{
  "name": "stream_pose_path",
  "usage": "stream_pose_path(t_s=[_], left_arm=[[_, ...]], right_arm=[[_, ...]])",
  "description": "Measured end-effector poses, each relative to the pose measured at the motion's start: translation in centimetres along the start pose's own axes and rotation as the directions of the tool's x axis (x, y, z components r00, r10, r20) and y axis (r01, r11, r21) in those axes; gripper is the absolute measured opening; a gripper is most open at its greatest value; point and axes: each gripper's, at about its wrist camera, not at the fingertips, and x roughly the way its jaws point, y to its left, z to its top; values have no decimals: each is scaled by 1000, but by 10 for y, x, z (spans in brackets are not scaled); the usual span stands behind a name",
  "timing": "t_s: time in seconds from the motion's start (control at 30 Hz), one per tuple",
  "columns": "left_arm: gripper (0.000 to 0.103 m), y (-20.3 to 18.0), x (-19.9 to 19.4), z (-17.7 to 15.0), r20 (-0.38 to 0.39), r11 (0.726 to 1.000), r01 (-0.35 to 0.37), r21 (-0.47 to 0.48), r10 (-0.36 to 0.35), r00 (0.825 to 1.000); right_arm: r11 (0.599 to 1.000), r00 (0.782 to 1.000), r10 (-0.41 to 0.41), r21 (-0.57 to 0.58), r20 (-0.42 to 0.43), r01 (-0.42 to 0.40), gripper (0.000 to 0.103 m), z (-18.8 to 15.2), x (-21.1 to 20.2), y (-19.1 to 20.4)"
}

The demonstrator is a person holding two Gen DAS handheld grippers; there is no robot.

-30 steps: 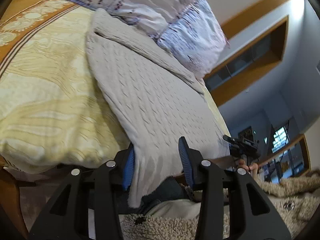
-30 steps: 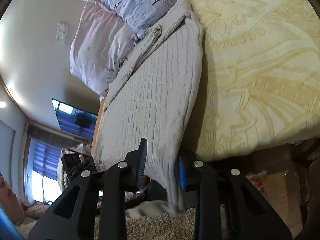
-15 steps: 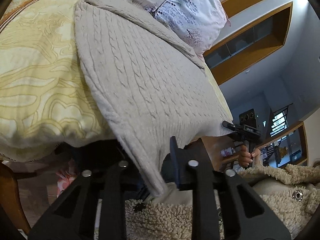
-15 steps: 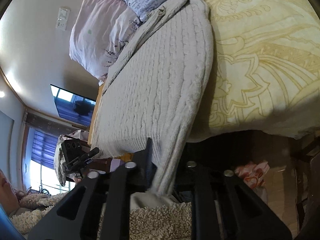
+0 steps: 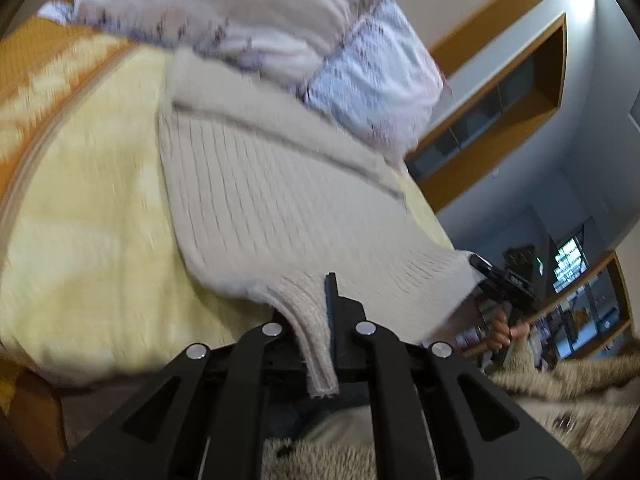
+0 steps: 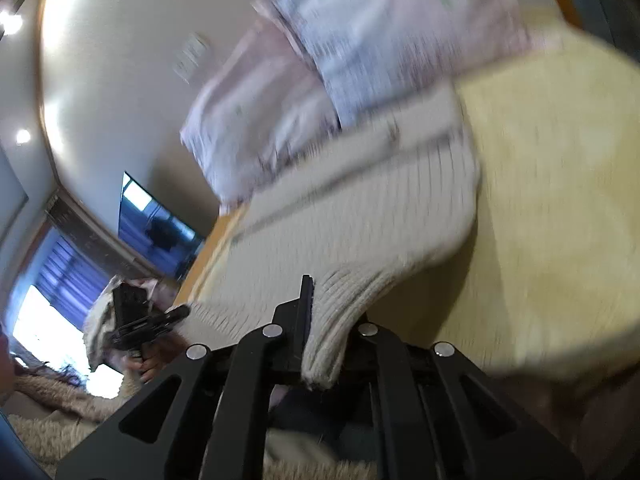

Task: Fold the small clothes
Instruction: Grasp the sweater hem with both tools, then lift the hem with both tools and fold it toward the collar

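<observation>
Two corners of the beige knit sweater [image 5: 272, 200] are pinched, one in the left gripper [image 5: 316, 320], one in the right gripper [image 6: 320, 320], jaws pressed together on the hem. Ahead of both it lies on the yellow bedspread [image 5: 88, 240], collar near the pillows [image 5: 300, 36]. Carrying both corners forward evenly should keep the fold straight.

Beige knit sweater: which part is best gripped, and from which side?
The two near hem corners of the sweater, approached from the bed's near edge. The ribbed hem overhangs there, so each hand-held gripper, left and right, can pinch an edge.
</observation>
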Motion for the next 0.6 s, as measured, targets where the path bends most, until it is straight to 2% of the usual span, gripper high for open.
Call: stream_pose_path(t_s=[0.13,0.3,0.43,0.6], left_arm=[[6,-4,-6,39,84,999,-45,20,43,996],[6,-15,-3,90,172,991,-123,53,112,979],[6,-18,10,131,195,982,-177,62,162,967],[6,-18,36,182,213,973,-220,63,203,956]], right_arm=[[990,989,-80,-109,126,94,7,28,1,17],[959,956,-154,-194,249,205,7,58,14,36],[930,933,-191,-247,305,271,7,77,33,45],[930,918,-218,-213,332,298,7,111,59,35]])
